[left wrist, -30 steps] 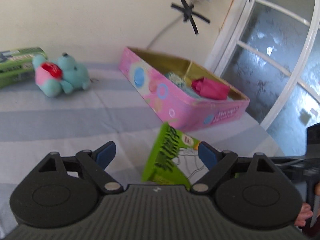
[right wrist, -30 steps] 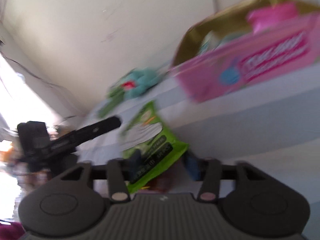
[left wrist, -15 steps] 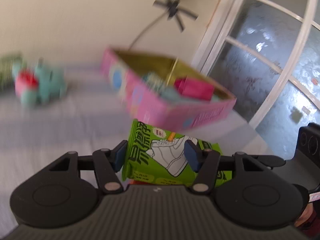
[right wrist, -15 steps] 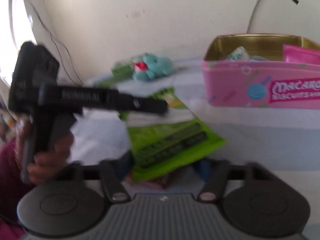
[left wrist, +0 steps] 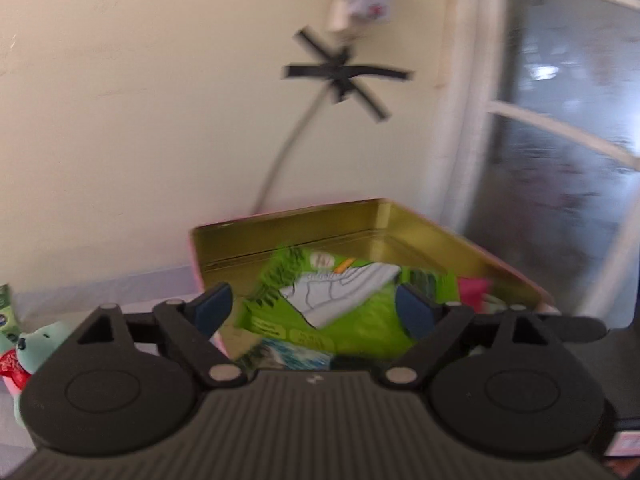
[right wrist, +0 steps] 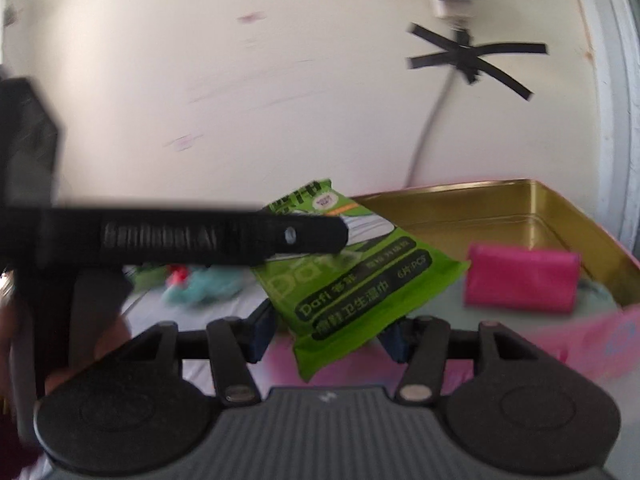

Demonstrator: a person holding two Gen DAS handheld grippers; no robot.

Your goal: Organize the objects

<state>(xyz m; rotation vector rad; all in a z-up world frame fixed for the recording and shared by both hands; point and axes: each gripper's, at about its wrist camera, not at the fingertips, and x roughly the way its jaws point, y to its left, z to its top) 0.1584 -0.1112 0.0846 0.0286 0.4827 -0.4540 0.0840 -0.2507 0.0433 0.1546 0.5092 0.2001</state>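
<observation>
Over the open pink tin (right wrist: 560, 216), the green wipes packet (right wrist: 360, 280) hangs tilted, its long axis running away from the right gripper (right wrist: 328, 338), whose fingers clamp its near end. The left gripper (left wrist: 310, 308) has its fingers spread apart, with the packet between them, untouched.

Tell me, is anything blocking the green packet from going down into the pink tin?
Nothing visible blocks it. The green packet, held in the right tongs, hangs over the near edge of the pink tin. A pink pouch lies inside, off to the right. The left tongs are open.
</observation>
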